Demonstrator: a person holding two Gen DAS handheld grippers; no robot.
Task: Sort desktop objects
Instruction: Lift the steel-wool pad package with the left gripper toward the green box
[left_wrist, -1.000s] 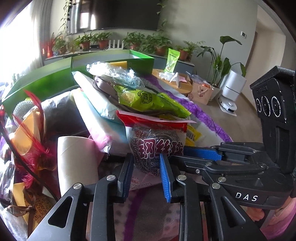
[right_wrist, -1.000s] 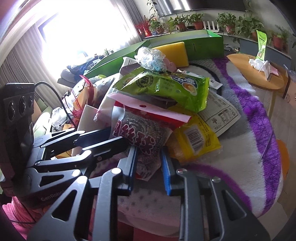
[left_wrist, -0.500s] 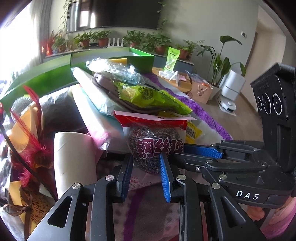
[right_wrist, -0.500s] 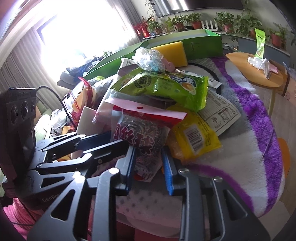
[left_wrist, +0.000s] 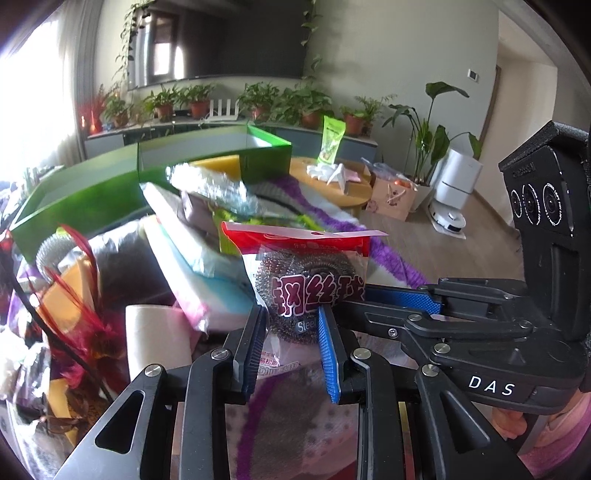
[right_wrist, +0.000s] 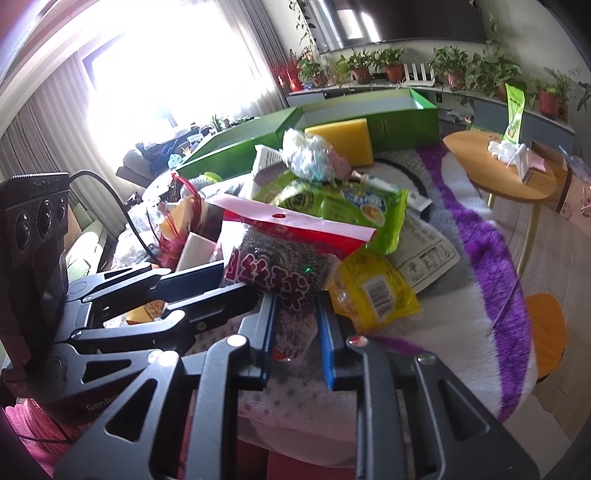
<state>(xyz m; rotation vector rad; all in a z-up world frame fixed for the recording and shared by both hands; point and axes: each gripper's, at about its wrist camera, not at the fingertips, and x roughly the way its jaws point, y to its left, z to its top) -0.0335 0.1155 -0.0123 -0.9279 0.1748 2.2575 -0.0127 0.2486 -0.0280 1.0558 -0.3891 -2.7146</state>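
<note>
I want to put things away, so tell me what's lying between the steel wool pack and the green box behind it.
In the right wrist view, between the steel wool pack and green box: a green snack bag, crinkled plastic wad, yellow sponge.

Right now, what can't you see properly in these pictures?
- Bottom of the steel wool packet: left wrist view, hidden between the left gripper fingers.
- Inside the green box: both views, its walls hide it.
- Small print on the white paper: right wrist view, too small.
- Crinkly bag: left wrist view, blurred.
- Right gripper: its jaws are closing on the packet, whose lower edge it covers.
</note>
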